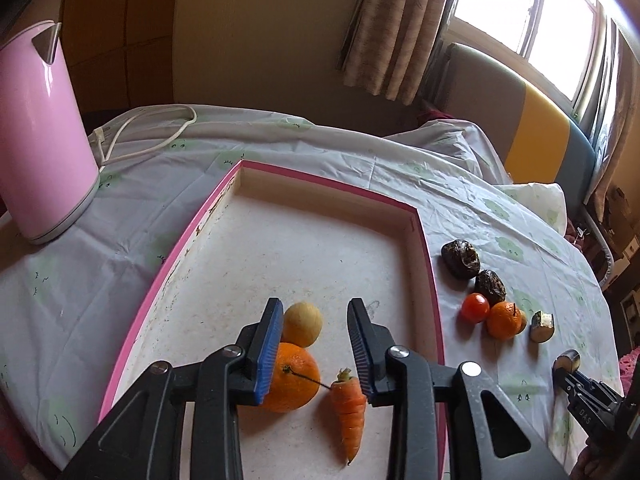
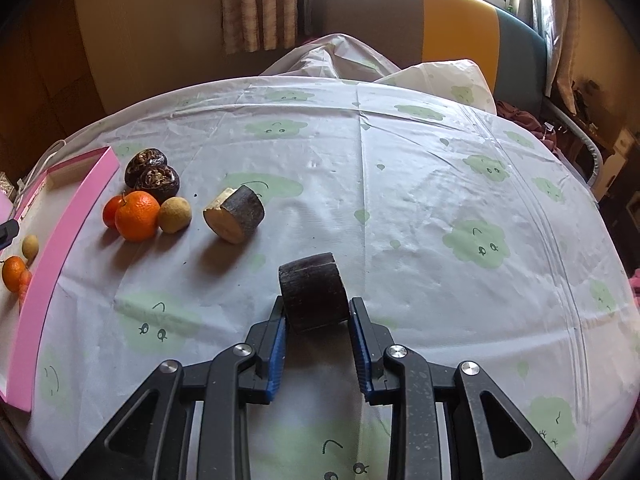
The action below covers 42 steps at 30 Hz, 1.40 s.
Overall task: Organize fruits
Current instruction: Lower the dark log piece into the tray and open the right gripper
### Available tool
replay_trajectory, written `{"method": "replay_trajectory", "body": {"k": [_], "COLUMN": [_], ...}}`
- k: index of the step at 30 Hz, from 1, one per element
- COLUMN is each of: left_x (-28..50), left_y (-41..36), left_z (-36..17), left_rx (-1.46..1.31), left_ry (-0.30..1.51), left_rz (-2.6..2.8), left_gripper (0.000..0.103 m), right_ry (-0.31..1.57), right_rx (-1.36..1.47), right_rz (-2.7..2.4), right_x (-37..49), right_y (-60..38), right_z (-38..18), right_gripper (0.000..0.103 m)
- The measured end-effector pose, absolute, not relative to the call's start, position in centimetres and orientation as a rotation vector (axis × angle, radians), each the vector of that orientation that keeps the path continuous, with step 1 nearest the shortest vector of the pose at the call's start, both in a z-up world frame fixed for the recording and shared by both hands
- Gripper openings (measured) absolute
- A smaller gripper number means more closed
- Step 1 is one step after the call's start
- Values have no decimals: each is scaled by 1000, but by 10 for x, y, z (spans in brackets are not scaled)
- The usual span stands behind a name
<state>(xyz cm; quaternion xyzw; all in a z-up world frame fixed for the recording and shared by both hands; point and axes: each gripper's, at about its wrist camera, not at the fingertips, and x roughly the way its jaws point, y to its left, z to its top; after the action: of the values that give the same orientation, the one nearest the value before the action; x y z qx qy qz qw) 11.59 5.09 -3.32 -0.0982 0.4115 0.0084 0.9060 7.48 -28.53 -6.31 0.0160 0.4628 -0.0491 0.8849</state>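
Observation:
My left gripper [image 1: 316,316] is open above the pink-rimmed tray [image 1: 434,280], over an orange [image 1: 294,378], a yellow round fruit [image 1: 305,323] and a carrot piece [image 1: 350,410] lying in it. My right gripper [image 2: 318,316] is shut on a dark cut cylinder piece [image 2: 312,294] just above the tablecloth; it also shows in the left wrist view [image 1: 567,359]. On the cloth beside the tray lie two dark wrinkled fruits [image 2: 152,176], a tomato [image 2: 110,211], a small orange [image 2: 137,216], a small tan fruit [image 2: 174,215] and a second cut piece [image 2: 234,220].
A pink kettle [image 1: 38,136] with a white cord [image 1: 152,136] stands at the tray's far left. The table carries a pale cloth with green cloud prints [image 2: 400,200]. A sofa [image 2: 440,20] and curtains lie beyond the far edge.

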Motion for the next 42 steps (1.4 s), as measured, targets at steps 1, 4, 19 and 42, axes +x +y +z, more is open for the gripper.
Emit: {"method": "replay_trajectory", "body": {"k": [1,4,19,42], "left_x": [114,108,79,56], "left_y": [52,56,61,101], "left_z": [-34,-33,-26,-29], "left_rx": [-206,-211,-168,-237], "left_ry": [851,850,834,836], "left_rz": [21,29,19,71], "left_gripper": [35,35,38,38], "right_ry": [963,964,951,973], "right_rx": [30,30,40,-41], "right_rz": [-99,-86,48,480], "right_x": [75,76,67,75], "right_y": [-284,-279,-239,-73], "right_z": [-63,-62,-54,-33], "right_gripper": [29,29,29,29]}}
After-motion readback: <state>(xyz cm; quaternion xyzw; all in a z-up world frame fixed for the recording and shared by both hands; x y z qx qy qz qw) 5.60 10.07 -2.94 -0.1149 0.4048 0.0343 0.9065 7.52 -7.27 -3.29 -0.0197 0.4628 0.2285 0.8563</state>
